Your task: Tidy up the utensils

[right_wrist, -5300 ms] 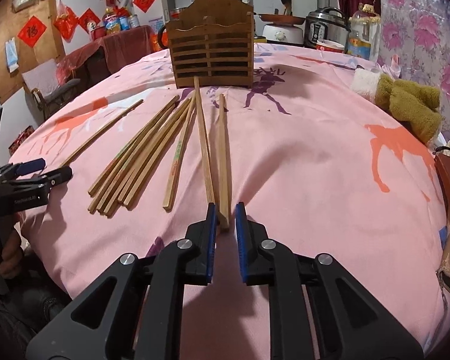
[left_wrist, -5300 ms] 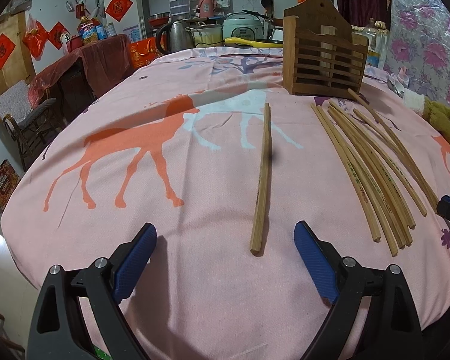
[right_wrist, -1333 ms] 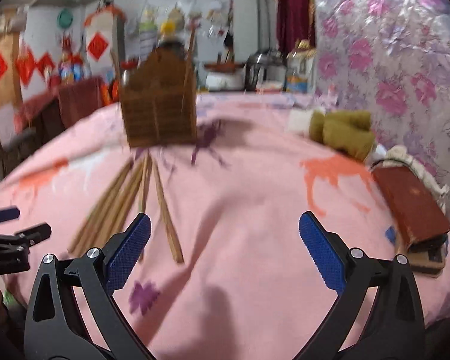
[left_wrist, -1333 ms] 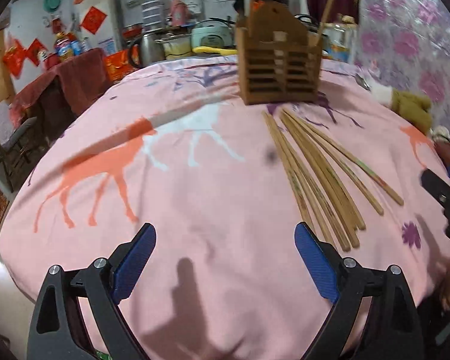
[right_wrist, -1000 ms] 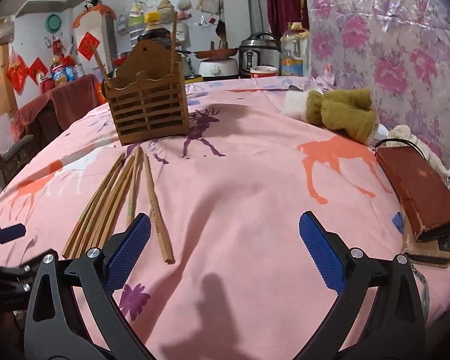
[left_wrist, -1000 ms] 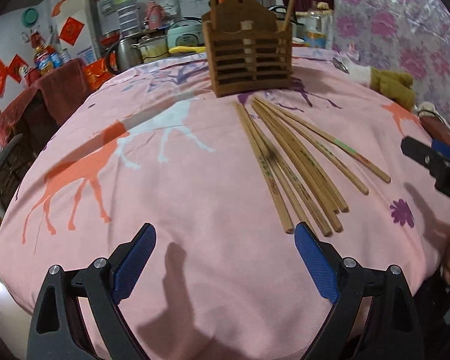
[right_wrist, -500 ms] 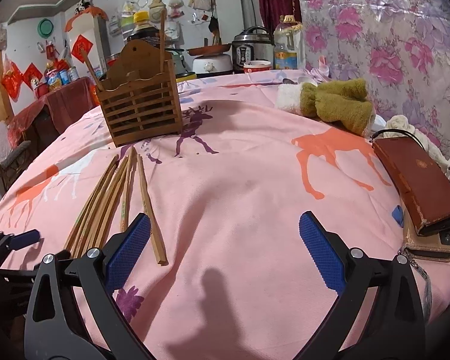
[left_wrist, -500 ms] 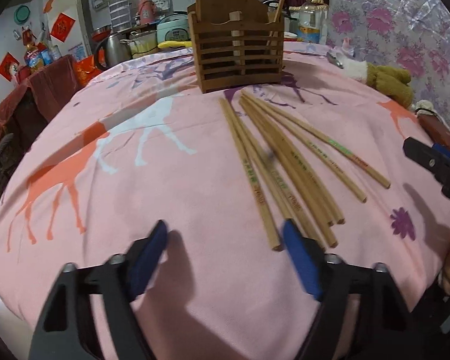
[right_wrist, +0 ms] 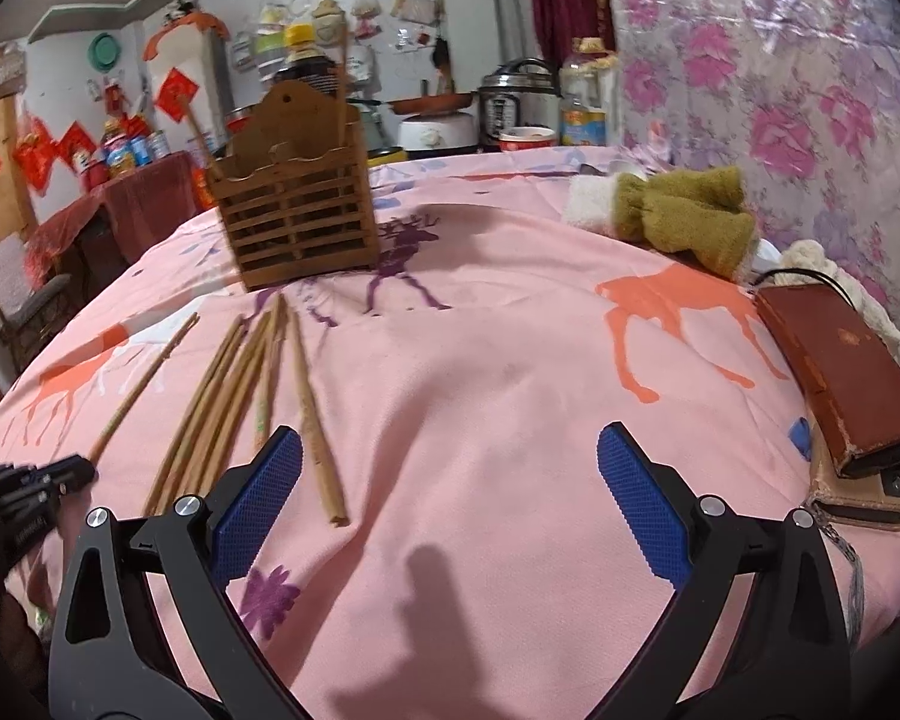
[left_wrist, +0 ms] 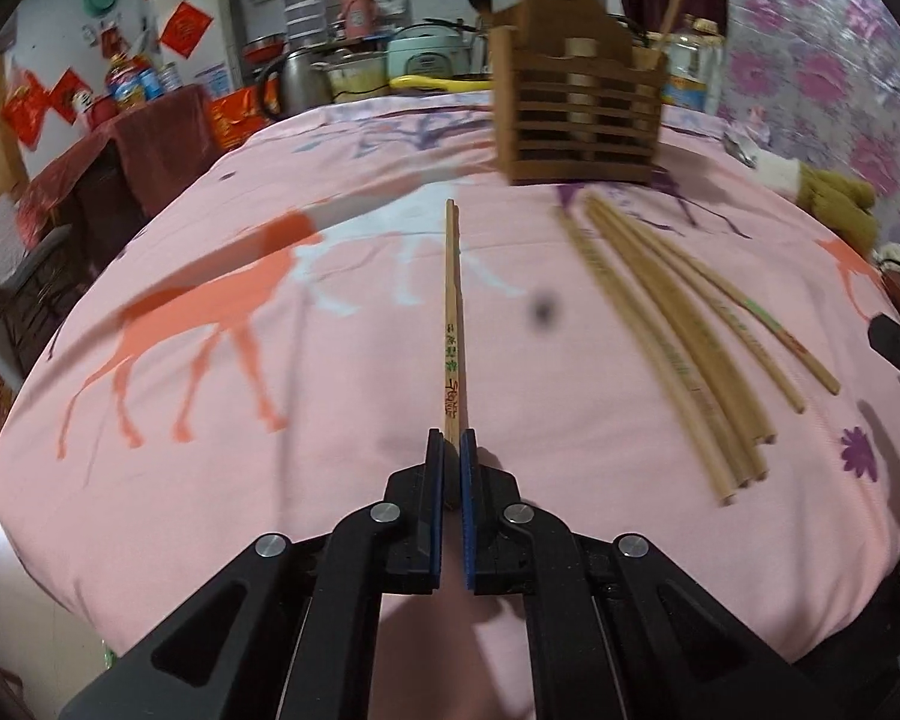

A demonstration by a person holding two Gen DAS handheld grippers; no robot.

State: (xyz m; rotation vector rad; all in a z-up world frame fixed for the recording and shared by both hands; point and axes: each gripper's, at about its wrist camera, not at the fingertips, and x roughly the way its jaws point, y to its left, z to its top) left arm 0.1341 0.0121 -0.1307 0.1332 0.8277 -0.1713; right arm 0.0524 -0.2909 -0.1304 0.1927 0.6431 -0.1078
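My left gripper [left_wrist: 451, 441] is shut on the near end of one wooden chopstick [left_wrist: 452, 312], which points away over the pink tablecloth [left_wrist: 270, 420]. That chopstick lies apart from the loose bundle of chopsticks [left_wrist: 672, 348] to its right. The slatted wooden holder [left_wrist: 579, 120] stands at the far side with two chopsticks upright in it. In the right wrist view my right gripper [right_wrist: 450, 480] is open and its jaws are closing. The near end of one chopstick [right_wrist: 321, 456] lies just inside its left finger, untouched. The holder [right_wrist: 297, 222] and the left gripper [right_wrist: 60, 474] show there too.
A green and white plush cloth [right_wrist: 678, 222] lies at the far right. A brown wallet [right_wrist: 840, 372] rests on a phone near the table's right edge. Pots, bottles and a cooker crowd the counter behind the table.
My left gripper has shut on the leftmost chopstick and drawn it leftward, away from the bundle. The right gripper stayed in place and its jaws narrowed slightly.
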